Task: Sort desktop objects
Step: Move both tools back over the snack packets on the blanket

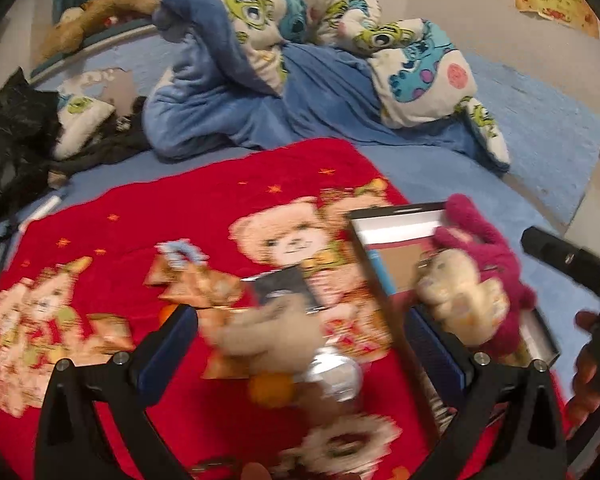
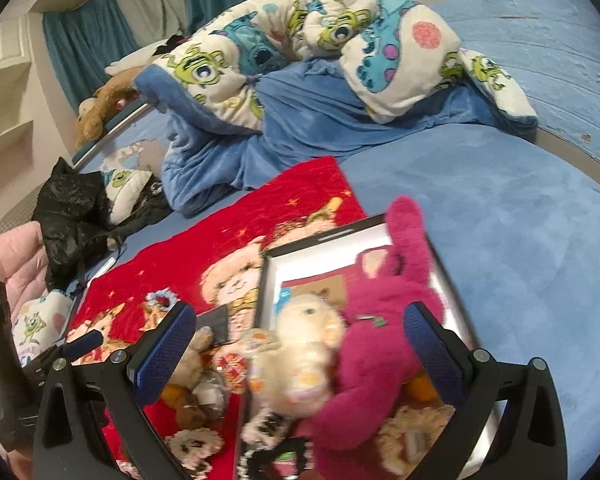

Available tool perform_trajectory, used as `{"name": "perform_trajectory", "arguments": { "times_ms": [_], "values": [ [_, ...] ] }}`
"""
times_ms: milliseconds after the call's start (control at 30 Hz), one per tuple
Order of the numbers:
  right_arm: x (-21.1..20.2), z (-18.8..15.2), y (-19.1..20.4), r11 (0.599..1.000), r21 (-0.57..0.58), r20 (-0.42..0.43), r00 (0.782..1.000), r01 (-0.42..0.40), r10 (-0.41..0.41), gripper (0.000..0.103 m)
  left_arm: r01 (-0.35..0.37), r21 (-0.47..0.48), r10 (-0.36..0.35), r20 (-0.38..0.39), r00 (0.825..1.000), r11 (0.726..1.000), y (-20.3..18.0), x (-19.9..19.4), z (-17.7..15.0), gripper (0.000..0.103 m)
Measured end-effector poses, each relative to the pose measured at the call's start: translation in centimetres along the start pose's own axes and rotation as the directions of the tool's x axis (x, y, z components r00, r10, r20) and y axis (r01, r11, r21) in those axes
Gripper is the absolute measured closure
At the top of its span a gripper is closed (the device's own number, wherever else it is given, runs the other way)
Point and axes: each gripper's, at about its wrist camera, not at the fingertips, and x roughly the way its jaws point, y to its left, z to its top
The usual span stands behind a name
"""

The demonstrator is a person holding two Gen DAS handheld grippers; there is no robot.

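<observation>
Both tongs stood apart, gripping nothing. Between the right tongs (image 2: 300, 344) lay a magenta plush bear (image 2: 380, 344) and a cream plush toy (image 2: 304, 344) in an open rectangular box (image 2: 268, 280). Ahead of the left tongs (image 1: 300, 340), a blurred tan plush bear (image 1: 260, 336) lay on the red bear-print blanket (image 1: 140, 232).

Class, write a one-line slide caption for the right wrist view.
Open right gripper above a magenta plush and cream plush in a box.
</observation>
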Motion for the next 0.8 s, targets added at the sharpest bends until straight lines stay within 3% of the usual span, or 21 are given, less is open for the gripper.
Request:
{"name": "perform_trajectory", "arguments": {
  "times_ms": [100,333,533,800],
  "values": [
    [0.5,-0.4,2.4,0.999,-0.026,-0.004,1.000,-0.023,0.023,0.000,-0.060,0.016,0.060,0.014,0.998,0.998,2.9,-1.0,-0.7,0.000],
    [2.9,-1.9,9.4,0.992,-0.084,-0.041,0.995,-0.093,0.090,0.000,-0.119,-0.053,0.120,0.016,0.993,0.991,10.5,-3.0,-2.7,0.000],
    [5.1,-3.4,15.1,0.980,-0.138,-0.068,0.988,-0.145,0.137,0.000,-0.132,-0.127,0.134,0.006,0.991,0.983,16.7,-3.8,-4.4,0.000],
    [8.0,-5.9,20.3,0.956,-0.228,-0.101,0.981,-0.187,0.168,0.000,-0.105,-0.215,0.109,0.006,0.994,0.971,21.5,-1.9,-5.5,0.000]
  ]
}}
